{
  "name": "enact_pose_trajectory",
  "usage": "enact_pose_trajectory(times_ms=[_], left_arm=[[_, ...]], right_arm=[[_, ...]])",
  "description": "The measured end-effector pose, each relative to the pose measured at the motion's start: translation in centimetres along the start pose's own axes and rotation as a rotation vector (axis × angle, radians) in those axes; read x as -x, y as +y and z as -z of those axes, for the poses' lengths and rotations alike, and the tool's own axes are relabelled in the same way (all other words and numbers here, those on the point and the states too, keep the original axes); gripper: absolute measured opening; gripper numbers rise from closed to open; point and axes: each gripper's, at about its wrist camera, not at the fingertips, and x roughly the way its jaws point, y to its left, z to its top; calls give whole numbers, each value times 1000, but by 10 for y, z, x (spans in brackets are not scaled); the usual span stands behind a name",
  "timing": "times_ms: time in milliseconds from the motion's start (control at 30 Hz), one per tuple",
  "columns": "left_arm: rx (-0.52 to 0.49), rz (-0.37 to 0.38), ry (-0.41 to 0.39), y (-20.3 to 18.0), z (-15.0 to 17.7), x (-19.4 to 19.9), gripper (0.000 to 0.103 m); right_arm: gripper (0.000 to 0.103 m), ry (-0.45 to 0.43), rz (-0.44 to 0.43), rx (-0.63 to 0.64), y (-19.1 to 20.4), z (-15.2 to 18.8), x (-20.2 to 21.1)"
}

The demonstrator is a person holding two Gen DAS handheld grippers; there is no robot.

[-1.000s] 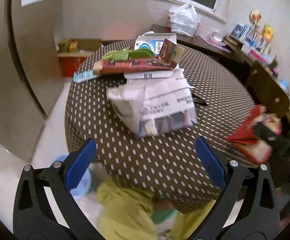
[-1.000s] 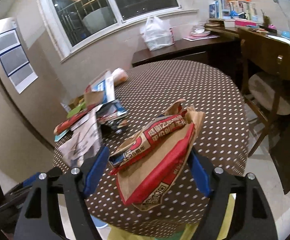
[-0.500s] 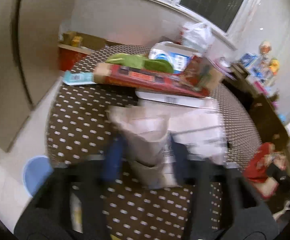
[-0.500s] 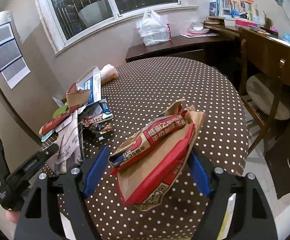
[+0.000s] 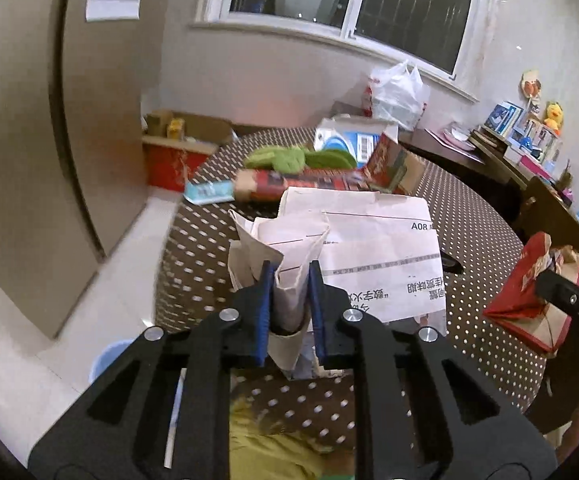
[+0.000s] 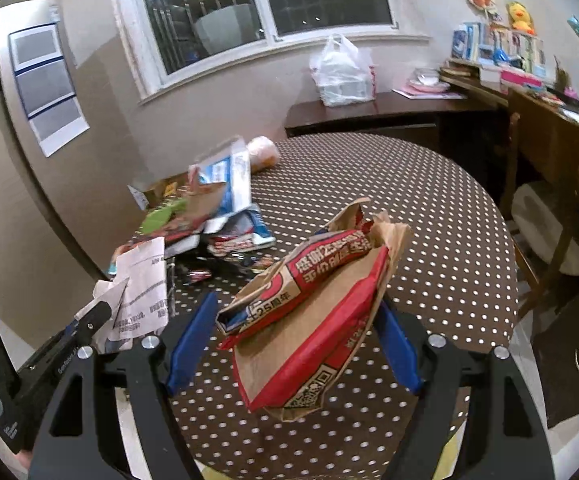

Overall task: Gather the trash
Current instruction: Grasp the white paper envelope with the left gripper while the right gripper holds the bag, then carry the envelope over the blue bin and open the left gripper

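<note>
My left gripper (image 5: 289,280) is shut on the near edge of a crumpled white printed paper (image 5: 373,252) at the near left of the dotted round table (image 5: 469,224). The same paper (image 6: 141,292) shows in the right wrist view with the left gripper (image 6: 93,312) on it. My right gripper (image 6: 295,320) stands wide around a red and brown paper bag (image 6: 313,312); whether its jaws grip the bag I cannot tell. That bag (image 5: 529,300) shows at the right in the left wrist view. More trash lies behind: a red box (image 5: 309,184), green wrapper (image 5: 285,158), blue-white carton (image 5: 349,140).
A blue bin (image 5: 109,360) stands on the floor below the table's left edge. A red cardboard box (image 5: 173,152) sits by the wall. A wooden chair (image 6: 553,184) stands at the right. A white plastic bag (image 6: 341,76) sits on the dark side desk (image 6: 389,108).
My left gripper has moved forward to the white paper and shut on its edge; a second ago it was open and short of it. The right gripper and red bag have hardly moved.
</note>
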Motion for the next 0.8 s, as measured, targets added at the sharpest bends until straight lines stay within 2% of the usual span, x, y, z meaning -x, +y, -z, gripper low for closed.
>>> enact_pose_trajectory(times_ms=[133, 233, 333, 667, 800], left_arm=[[-23, -54, -59, 10, -1, 24, 17], [-1, -66, -65, 24, 1, 38, 17], [-21, -159, -95, 38, 3, 49, 17], [69, -370, -83, 125, 18, 69, 17], [97, -407, -60, 161, 34, 60, 17]], right_arm=[[76, -21, -32, 21, 16, 3, 10], [76, -24, -75, 64, 36, 4, 16], [76, -24, -128, 120, 61, 5, 18], [76, 36, -342, 323, 174, 21, 3], [76, 79, -401, 402, 219, 33, -12]])
